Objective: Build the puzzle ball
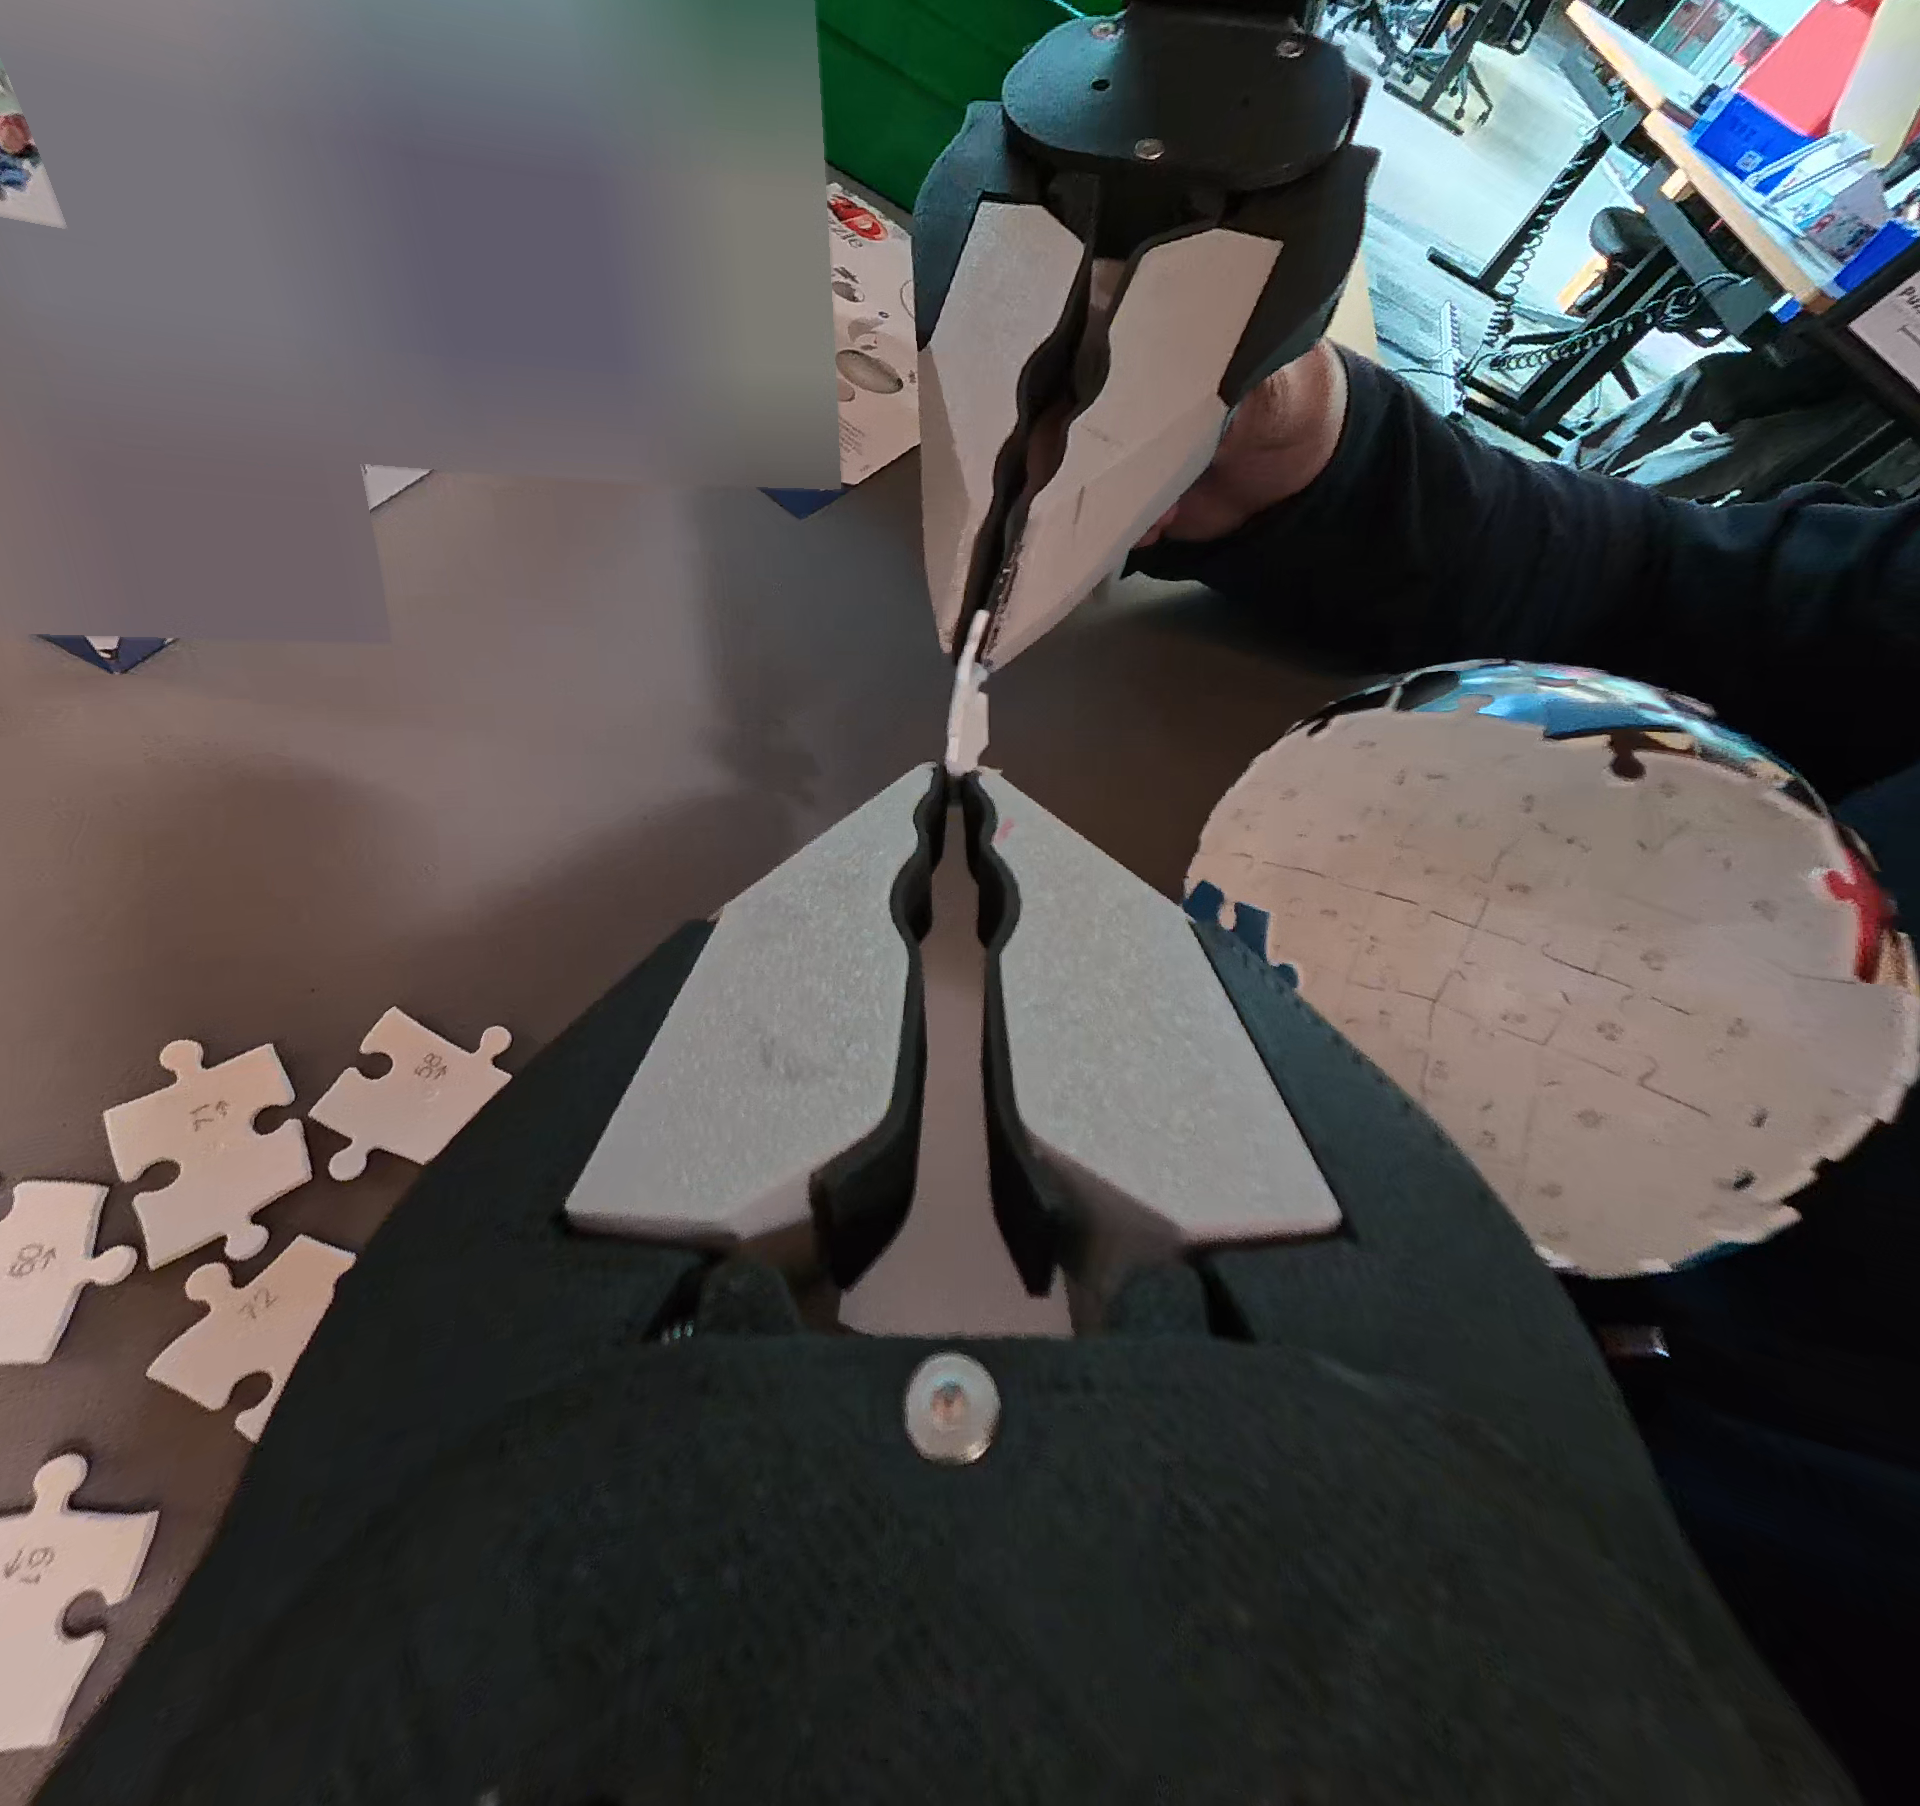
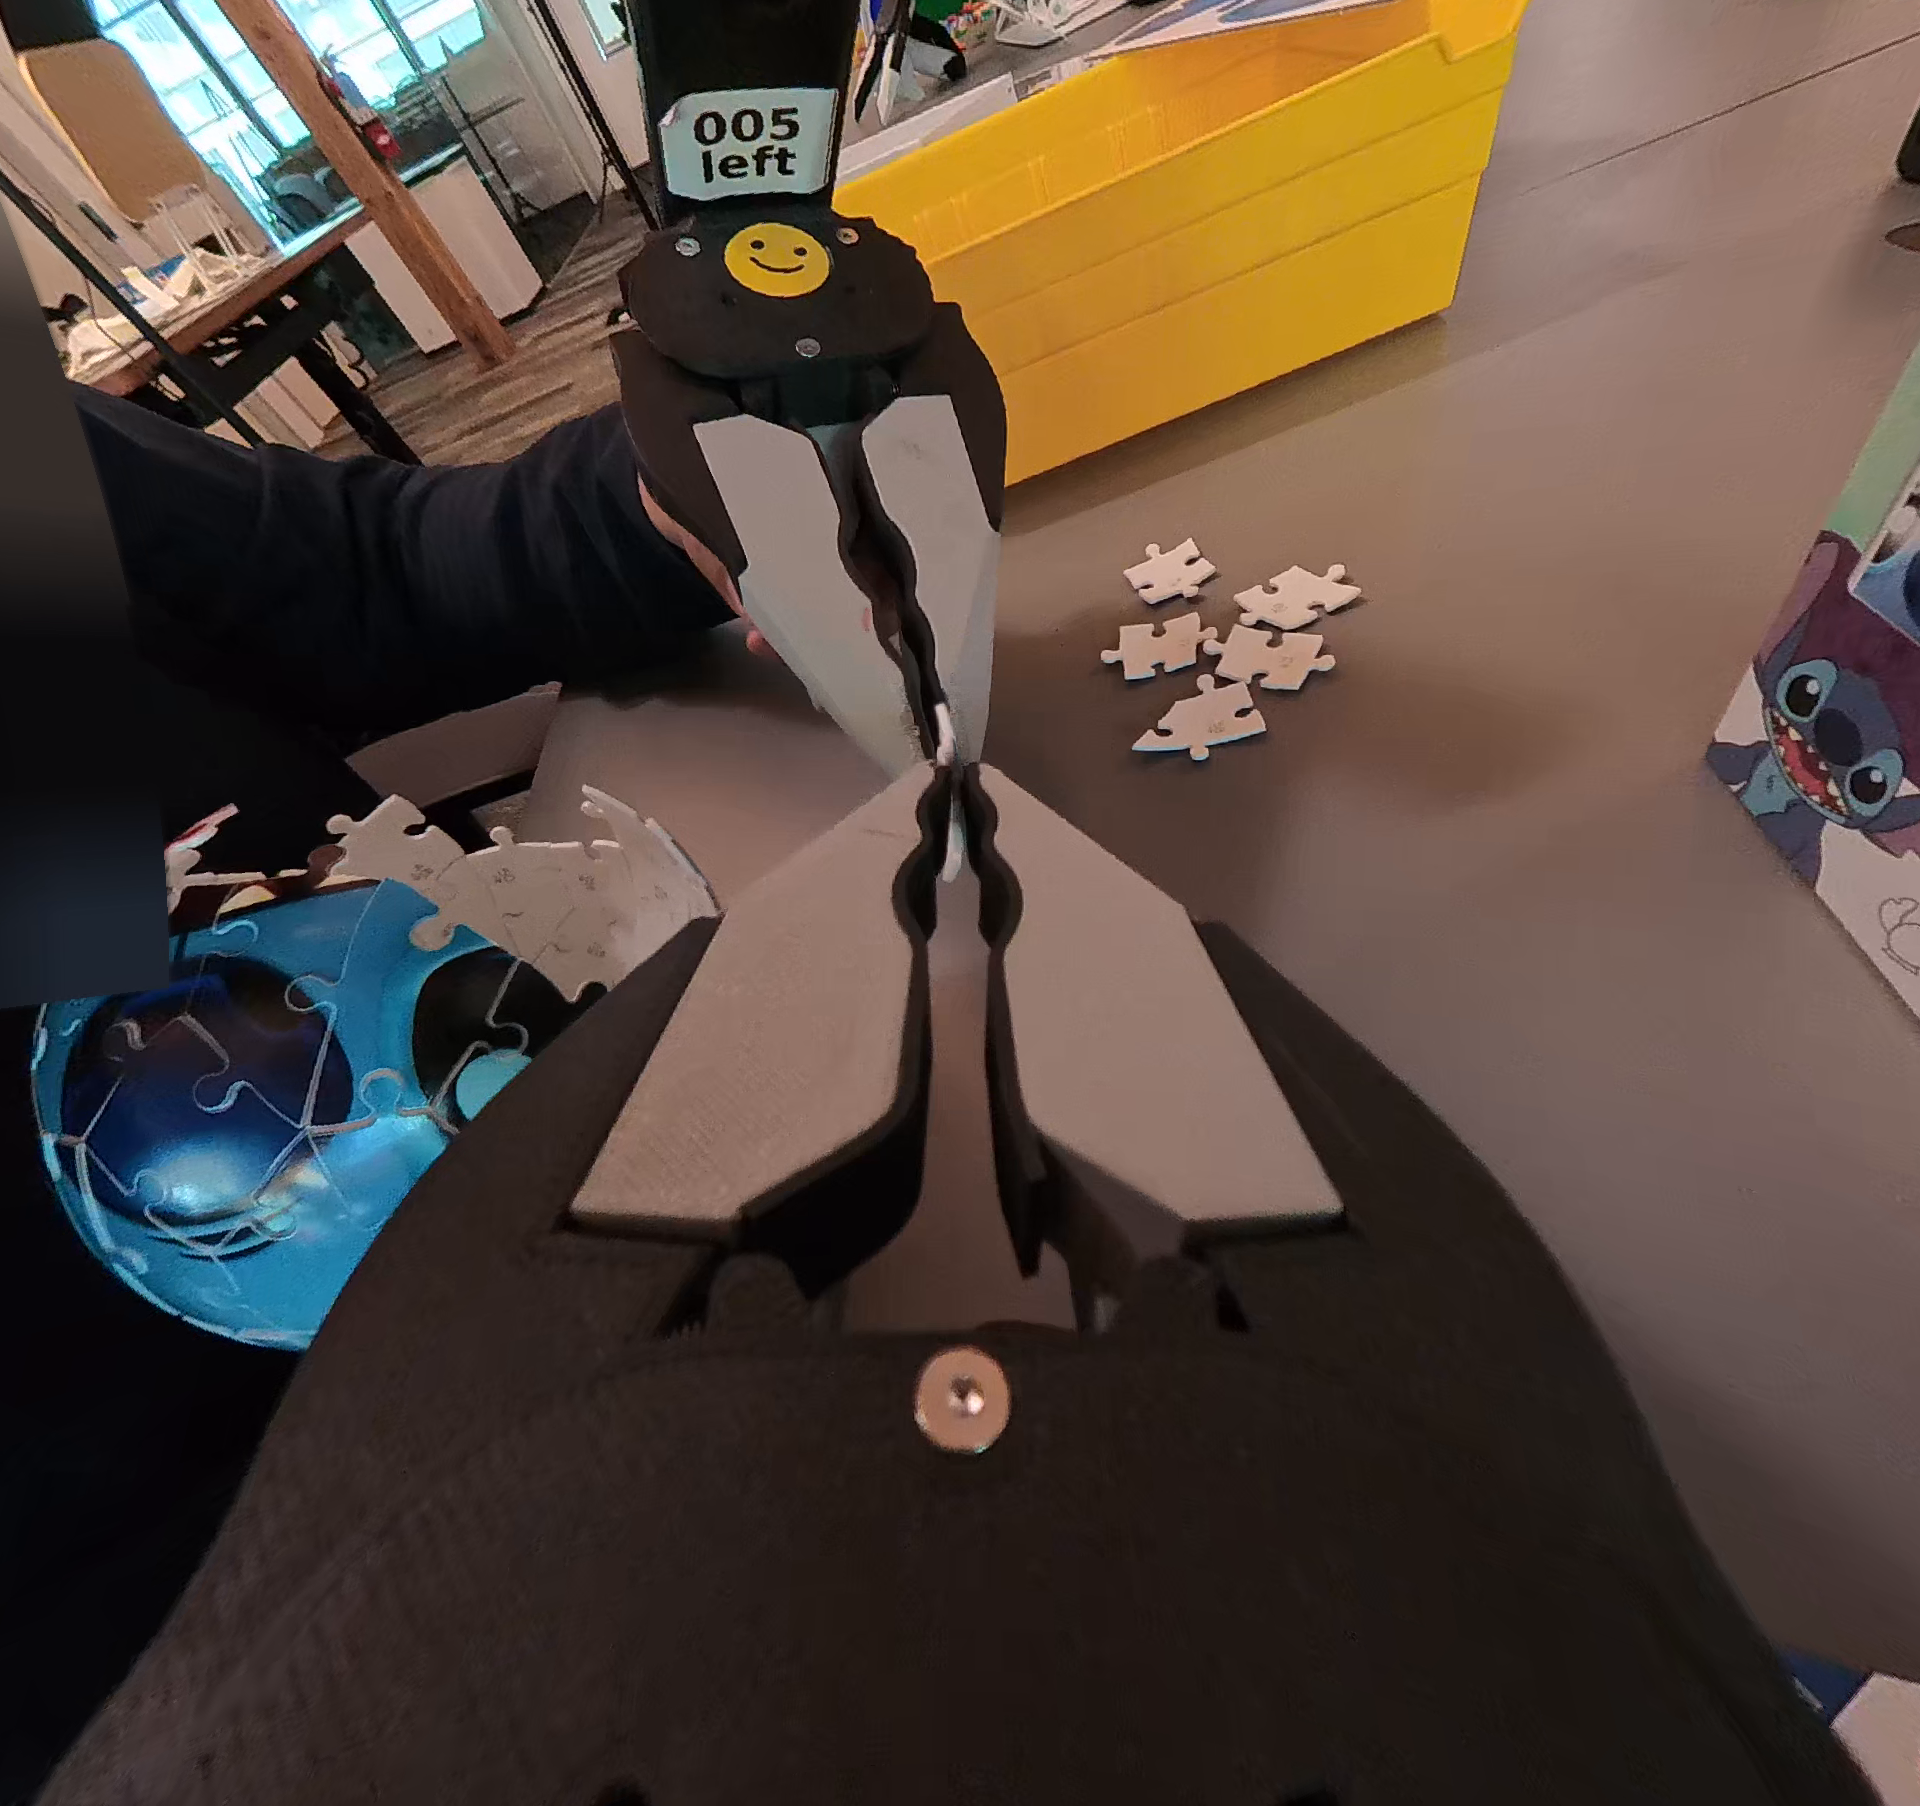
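- Overhead of the tabletop, the two claws meet tip to tip, each pointing at the other.
- Left claw is nearly shut, its tips pinching the near end of a thin white piece seen edge-on.
- Right claw comes from the far side, angled down, its tips closed on the other end of the same piece; a hand in a dark sleeve holds it.
- The right wrist view shows the same meeting from the other side: right claw closed on the piece, left claw reaching in from the far side.
- The ball, part-built, is an open shell beside the left claw; that view shows its pale, numbered inside and jagged tabbed rim.
- The right wrist view alone shows the ball's glossy blue outside, low on the left; whether it rests on the tabletop or a lap I cannot tell.
- Loose pieces lie white side up near the left claw; the right view shows five of them clustered.
- Only the right view shows a yellow plastic bin and a printed box at the right edge.
- Claw fingers are grey and matte with wavy black inner pads, on black textured bodies.
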The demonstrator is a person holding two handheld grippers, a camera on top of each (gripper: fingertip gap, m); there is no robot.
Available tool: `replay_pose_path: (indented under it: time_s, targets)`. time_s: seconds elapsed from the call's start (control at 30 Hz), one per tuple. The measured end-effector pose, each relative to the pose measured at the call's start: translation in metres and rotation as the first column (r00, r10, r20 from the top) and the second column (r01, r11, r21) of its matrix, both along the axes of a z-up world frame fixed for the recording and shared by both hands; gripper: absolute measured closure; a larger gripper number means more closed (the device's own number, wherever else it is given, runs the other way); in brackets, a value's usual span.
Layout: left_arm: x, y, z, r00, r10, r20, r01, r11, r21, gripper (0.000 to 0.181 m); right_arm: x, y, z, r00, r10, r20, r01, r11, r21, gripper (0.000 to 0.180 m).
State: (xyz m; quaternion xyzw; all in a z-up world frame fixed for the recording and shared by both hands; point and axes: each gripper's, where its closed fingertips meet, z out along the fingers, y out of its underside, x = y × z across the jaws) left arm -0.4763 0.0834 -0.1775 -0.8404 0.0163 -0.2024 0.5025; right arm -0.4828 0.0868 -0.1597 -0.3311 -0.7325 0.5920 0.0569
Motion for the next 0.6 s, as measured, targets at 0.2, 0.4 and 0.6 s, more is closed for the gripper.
replay_pose_path:
  time_s: [0.2, 0.4, 0.6]
  targets:
    - [-0.011, -0.006, 0.011, 1.000, 0.003, 0.024, -0.004, 1.000, 0.029, 0.152, 0.001, 0.002, 0.001, 1.000, 0.001, 0.026, 0.000, 1.000, -0.019, 0.180]
    - [-0.031, -0.010, 0.025, 0.995, 0.066, 0.070, -0.071, 0.994, 0.086, 0.147, 0.004, 0.001, 0.001, 1.000, 0.011, 0.026, -0.011, 1.000, -0.002, 0.180]
    - [-0.034, -0.008, 0.017, 0.995, 0.092, 0.046, -0.095, 0.994, 0.060, 0.149, 0.009, 0.000, -0.001, 0.999, 0.019, 0.031, -0.020, 0.999, 0.029, 0.180]
